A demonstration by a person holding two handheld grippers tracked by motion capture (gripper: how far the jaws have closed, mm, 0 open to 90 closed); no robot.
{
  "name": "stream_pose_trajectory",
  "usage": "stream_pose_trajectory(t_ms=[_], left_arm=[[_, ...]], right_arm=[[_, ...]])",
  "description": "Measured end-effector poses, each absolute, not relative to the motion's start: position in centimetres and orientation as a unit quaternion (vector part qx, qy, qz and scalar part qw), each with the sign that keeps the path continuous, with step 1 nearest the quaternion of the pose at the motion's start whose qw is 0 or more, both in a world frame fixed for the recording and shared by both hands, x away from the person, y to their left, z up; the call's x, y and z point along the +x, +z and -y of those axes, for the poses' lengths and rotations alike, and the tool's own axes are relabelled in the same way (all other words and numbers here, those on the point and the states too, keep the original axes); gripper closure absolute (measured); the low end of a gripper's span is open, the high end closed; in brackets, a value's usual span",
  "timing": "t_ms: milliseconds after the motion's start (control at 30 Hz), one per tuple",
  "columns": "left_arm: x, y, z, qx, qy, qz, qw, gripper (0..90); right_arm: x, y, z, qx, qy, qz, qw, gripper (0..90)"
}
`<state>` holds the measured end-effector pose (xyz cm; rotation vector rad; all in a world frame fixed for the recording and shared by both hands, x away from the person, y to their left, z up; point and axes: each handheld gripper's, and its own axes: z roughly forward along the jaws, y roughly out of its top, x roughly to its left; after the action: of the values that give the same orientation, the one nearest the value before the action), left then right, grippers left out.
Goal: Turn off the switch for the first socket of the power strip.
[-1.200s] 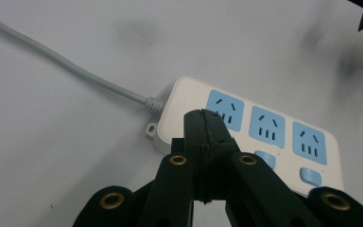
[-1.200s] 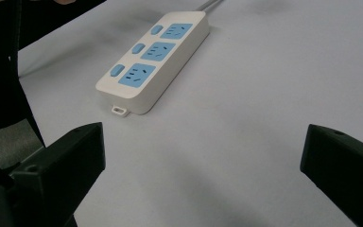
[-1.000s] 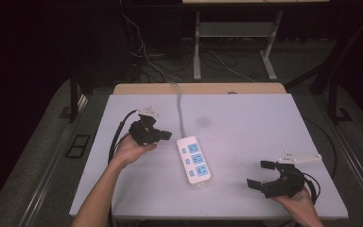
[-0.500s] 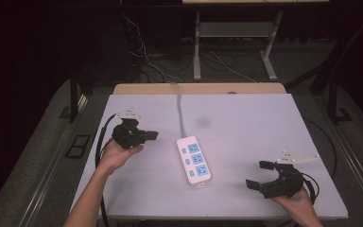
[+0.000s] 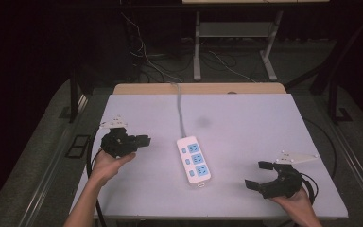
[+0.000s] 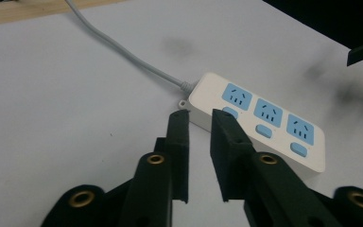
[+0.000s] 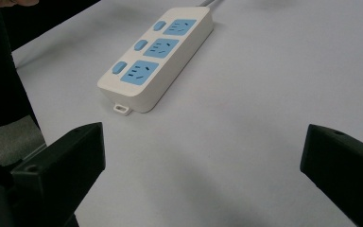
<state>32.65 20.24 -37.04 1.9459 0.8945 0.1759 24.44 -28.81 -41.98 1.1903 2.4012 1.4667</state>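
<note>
Two grippers flanking power strip [image 5: 194, 160]

A white power strip [image 5: 194, 161] carries three sky-blue sockets and blue switches, its cord [image 5: 180, 110] grey; the worktop [image 5: 246, 127] is pale lavender-grey.

White table [image 5: 246, 118] carried a power strip [image 5: 194, 160] near its middle, long axis running roughly front to back, slightly angled. Strip was white with three blue sockets and a small blue switch beside each. Grey cord [image 5: 180, 109] ran from its far end straight to the far edge and dropped off there. A wooden strip [image 5: 198, 88] lined that far edge. Faint dark smudge [image 5: 202, 122] sat on the surface just right of the cord. Loose cables [image 5: 160, 61] lay on the floor behind, by a grey metal frame [image 5: 236, 33].
</note>
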Motion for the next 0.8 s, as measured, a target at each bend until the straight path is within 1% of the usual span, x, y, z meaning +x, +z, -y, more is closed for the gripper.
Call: stream_pose_trajectory(t_ms=[100,200,333,433,500,567,667,800], left_arm=[[32.1,-37.1,-20.2,0.796,0.074,-0.362,0.479,65.5],[31.6,-37.2,-20.1,0.793,0.072,-0.359,0.487,56.0],[31.0,-37.5,-20.1,0.788,0.067,-0.36,0.494,33.7],[30.4,-37.8,-20.0,0.787,0.065,-0.355,0.5,21.1],[30.0,-38.0,-20.0,0.787,0.064,-0.351,0.503,14.4],[29.6,-38.2,-19.8,0.786,0.067,-0.351,0.504,10.3],[29.3,-38.6,-19.6,0.788,0.067,-0.352,0.5,0.5],[28.6,-39.2,-19.3,0.789,0.068,-0.346,0.502,0.0]], right_arm=[[24.4,-42.0,28.8,0.39,0.479,-0.785,0.043,0.5],[24.4,-42.0,28.8,0.389,0.48,-0.785,0.043,0.5],[24.4,-42.0,28.8,0.39,0.48,-0.785,0.043,0.5],[24.4,-42.0,28.8,0.39,0.48,-0.784,0.043,0.5],[24.4,-42.0,28.8,0.39,0.481,-0.784,0.043,0.5],[24.4,-42.0,28.8,0.39,0.481,-0.784,0.043,0.5],[24.3,-41.9,28.8,0.39,0.48,-0.785,0.043,0.5],[24.3,-41.9,28.8,0.389,0.48,-0.785,0.043,0.5]])
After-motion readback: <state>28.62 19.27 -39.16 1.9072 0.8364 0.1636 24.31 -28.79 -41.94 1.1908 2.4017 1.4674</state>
